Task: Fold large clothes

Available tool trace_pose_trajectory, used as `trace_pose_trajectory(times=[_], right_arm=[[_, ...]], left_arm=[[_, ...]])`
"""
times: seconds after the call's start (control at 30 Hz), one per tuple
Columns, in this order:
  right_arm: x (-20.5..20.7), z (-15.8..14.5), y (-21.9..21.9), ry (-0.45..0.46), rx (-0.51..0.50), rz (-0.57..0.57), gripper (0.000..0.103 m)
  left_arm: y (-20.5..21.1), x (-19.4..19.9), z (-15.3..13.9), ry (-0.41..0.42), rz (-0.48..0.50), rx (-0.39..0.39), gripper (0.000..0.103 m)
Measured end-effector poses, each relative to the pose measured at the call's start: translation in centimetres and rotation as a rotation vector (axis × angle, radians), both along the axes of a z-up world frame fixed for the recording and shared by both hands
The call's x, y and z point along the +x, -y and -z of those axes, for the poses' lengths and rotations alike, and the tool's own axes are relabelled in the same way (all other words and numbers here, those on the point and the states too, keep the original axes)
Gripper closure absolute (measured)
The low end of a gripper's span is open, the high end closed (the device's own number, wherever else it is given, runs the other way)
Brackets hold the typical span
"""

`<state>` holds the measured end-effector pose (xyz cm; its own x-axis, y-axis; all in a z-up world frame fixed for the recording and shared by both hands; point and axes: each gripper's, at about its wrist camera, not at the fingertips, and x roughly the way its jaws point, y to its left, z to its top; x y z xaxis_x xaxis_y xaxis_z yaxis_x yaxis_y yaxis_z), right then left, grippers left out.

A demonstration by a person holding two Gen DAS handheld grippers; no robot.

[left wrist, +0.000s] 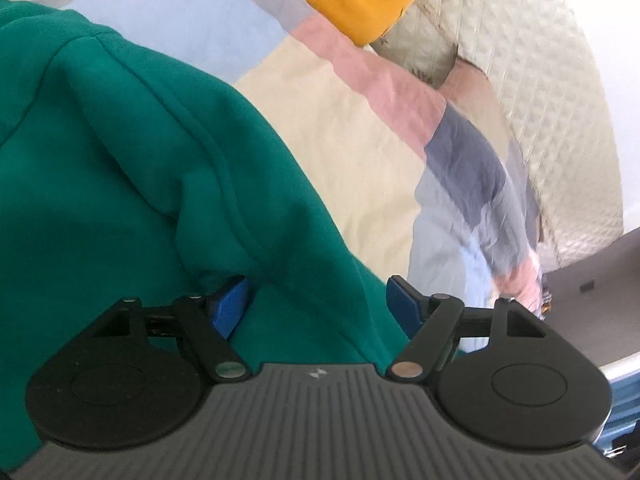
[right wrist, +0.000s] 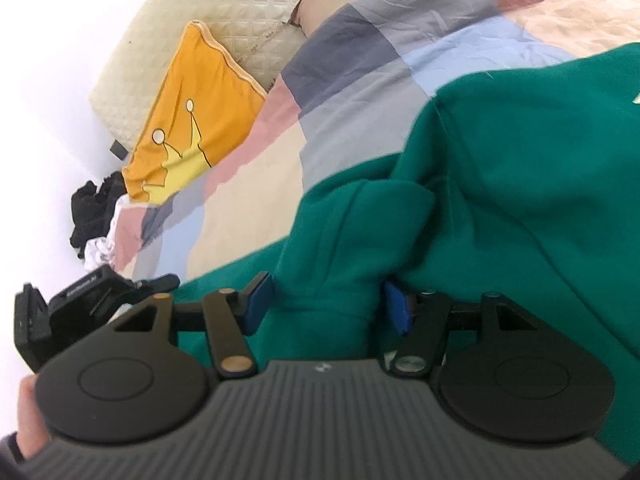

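Soft green fleece sweatshirt (left wrist: 120, 160) bunches over patchwork quilt (left wrist: 340, 132).

A bedroom — patchwork duvet (right wrist: 360, 92), quilted headboard (right wrist: 240, 4), orange pillow (right wrist: 192, 104).

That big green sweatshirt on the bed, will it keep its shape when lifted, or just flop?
The green sweatshirt will probably flop: it already lies in soft rolls and creases on the patchwork quilt. Its thick seams suggest heavy fleece, so it likely sags under its own weight. It looks matte, so it is unlikely to slip.
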<state>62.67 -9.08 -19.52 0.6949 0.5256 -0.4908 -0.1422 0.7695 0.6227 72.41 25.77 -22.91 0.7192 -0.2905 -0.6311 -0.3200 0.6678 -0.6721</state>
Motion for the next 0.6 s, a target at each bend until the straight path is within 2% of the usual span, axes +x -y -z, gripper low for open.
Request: trace_pose_trajectory(times=[0.03,0.07,0.1,0.13,0.17,0.23,0.37,0.43,0.6], right_arm=[[0.1,-0.1,-0.2,0.020,-0.011,0.007,0.042],[0.2,-0.3,-0.2,0.043,-0.032,0.016,0.049],[0.4,-0.5,-0.2,0.063,-0.055,0.022,0.053],[0.5,-0.7,-0.2,0.076,-0.071,0.027,0.067],[0.8,-0.9,-0.2,0.079,-0.083,0.037,0.079],[1.2,-1.4,-0.3,0.085,-0.096,0.052,0.085],[1.8,-3.9,-0.3,0.208,-0.098,0.057,0.090],[2.7,-4.5,-0.7,0.258,-0.135,0.061,0.091],[5.6,-3.8,-2.0,0.252,-0.222,0.099,0.091]], left_arm=[[0.4,0.1,-0.1,0.000,-0.001,0.047,0.039],[1.0,0.7,-0.2,-0.033,0.004,0.122,0.059],[1.4,0.8,-0.2,-0.056,0.006,0.169,0.063],[1.7,0.9,-0.3,-0.054,0.013,0.189,0.071],[1.8,1.0,-0.6,-0.045,0.020,0.202,0.082],[2.1,1.2,-1.6,-0.026,0.040,0.238,0.091],[1.4,1.0,-4.2,0.087,0.034,0.237,0.092],[1.0,1.3,-5.3,0.134,0.009,0.247,0.092],[1.9,3.6,-4.8,0.130,-0.031,0.304,0.092]])
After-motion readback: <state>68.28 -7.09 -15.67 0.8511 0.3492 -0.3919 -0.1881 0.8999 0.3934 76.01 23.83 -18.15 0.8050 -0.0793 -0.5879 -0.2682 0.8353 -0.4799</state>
